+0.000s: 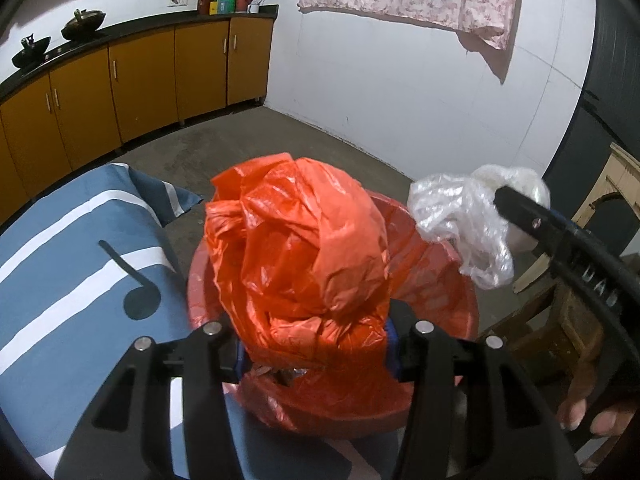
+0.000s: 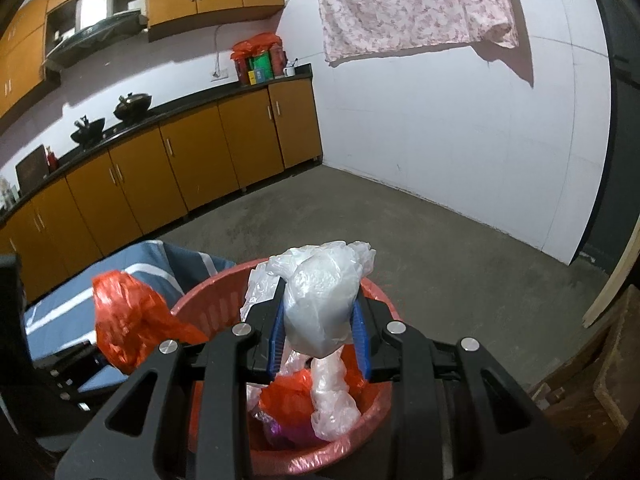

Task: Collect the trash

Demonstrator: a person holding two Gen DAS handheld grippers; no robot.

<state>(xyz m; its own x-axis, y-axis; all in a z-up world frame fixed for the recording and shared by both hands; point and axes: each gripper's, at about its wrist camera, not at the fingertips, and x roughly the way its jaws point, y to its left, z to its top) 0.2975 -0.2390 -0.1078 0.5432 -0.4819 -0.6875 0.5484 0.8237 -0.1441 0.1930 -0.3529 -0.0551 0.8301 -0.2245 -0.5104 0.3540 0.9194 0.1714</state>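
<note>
Left gripper (image 1: 312,344): jaws about half open, set on either side of a crumpled orange plastic bag (image 1: 300,248); blue pads at the bag's flanks, though firm pressing cannot be confirmed from the wrist view. Bag carried directly above the red basket (image 1: 452,280), presumably so that a release lets it fall inside.

Right gripper (image 2: 320,336): jaws narrowly parted and clamped on a wad of clear plastic bag (image 2: 320,300), blue pads (image 2: 278,336) pressing both sides, a twisted tail trailing down into the basket. Held over the basket mouth for the same reason: a drop straight into the container.

Basket interior: orange liner plus earlier scraps, partly hidden by the held bags.

Beside the basket, on the left: blue-and-white striped cloth (image 1: 80,240) with a musical-note print. Beyond: bare concrete floor (image 2: 400,220), orange cabinets (image 2: 180,168) and a floral sheet (image 2: 408,4) hung on the wall.

Judged step: depositing both bags; release still pending.
</note>
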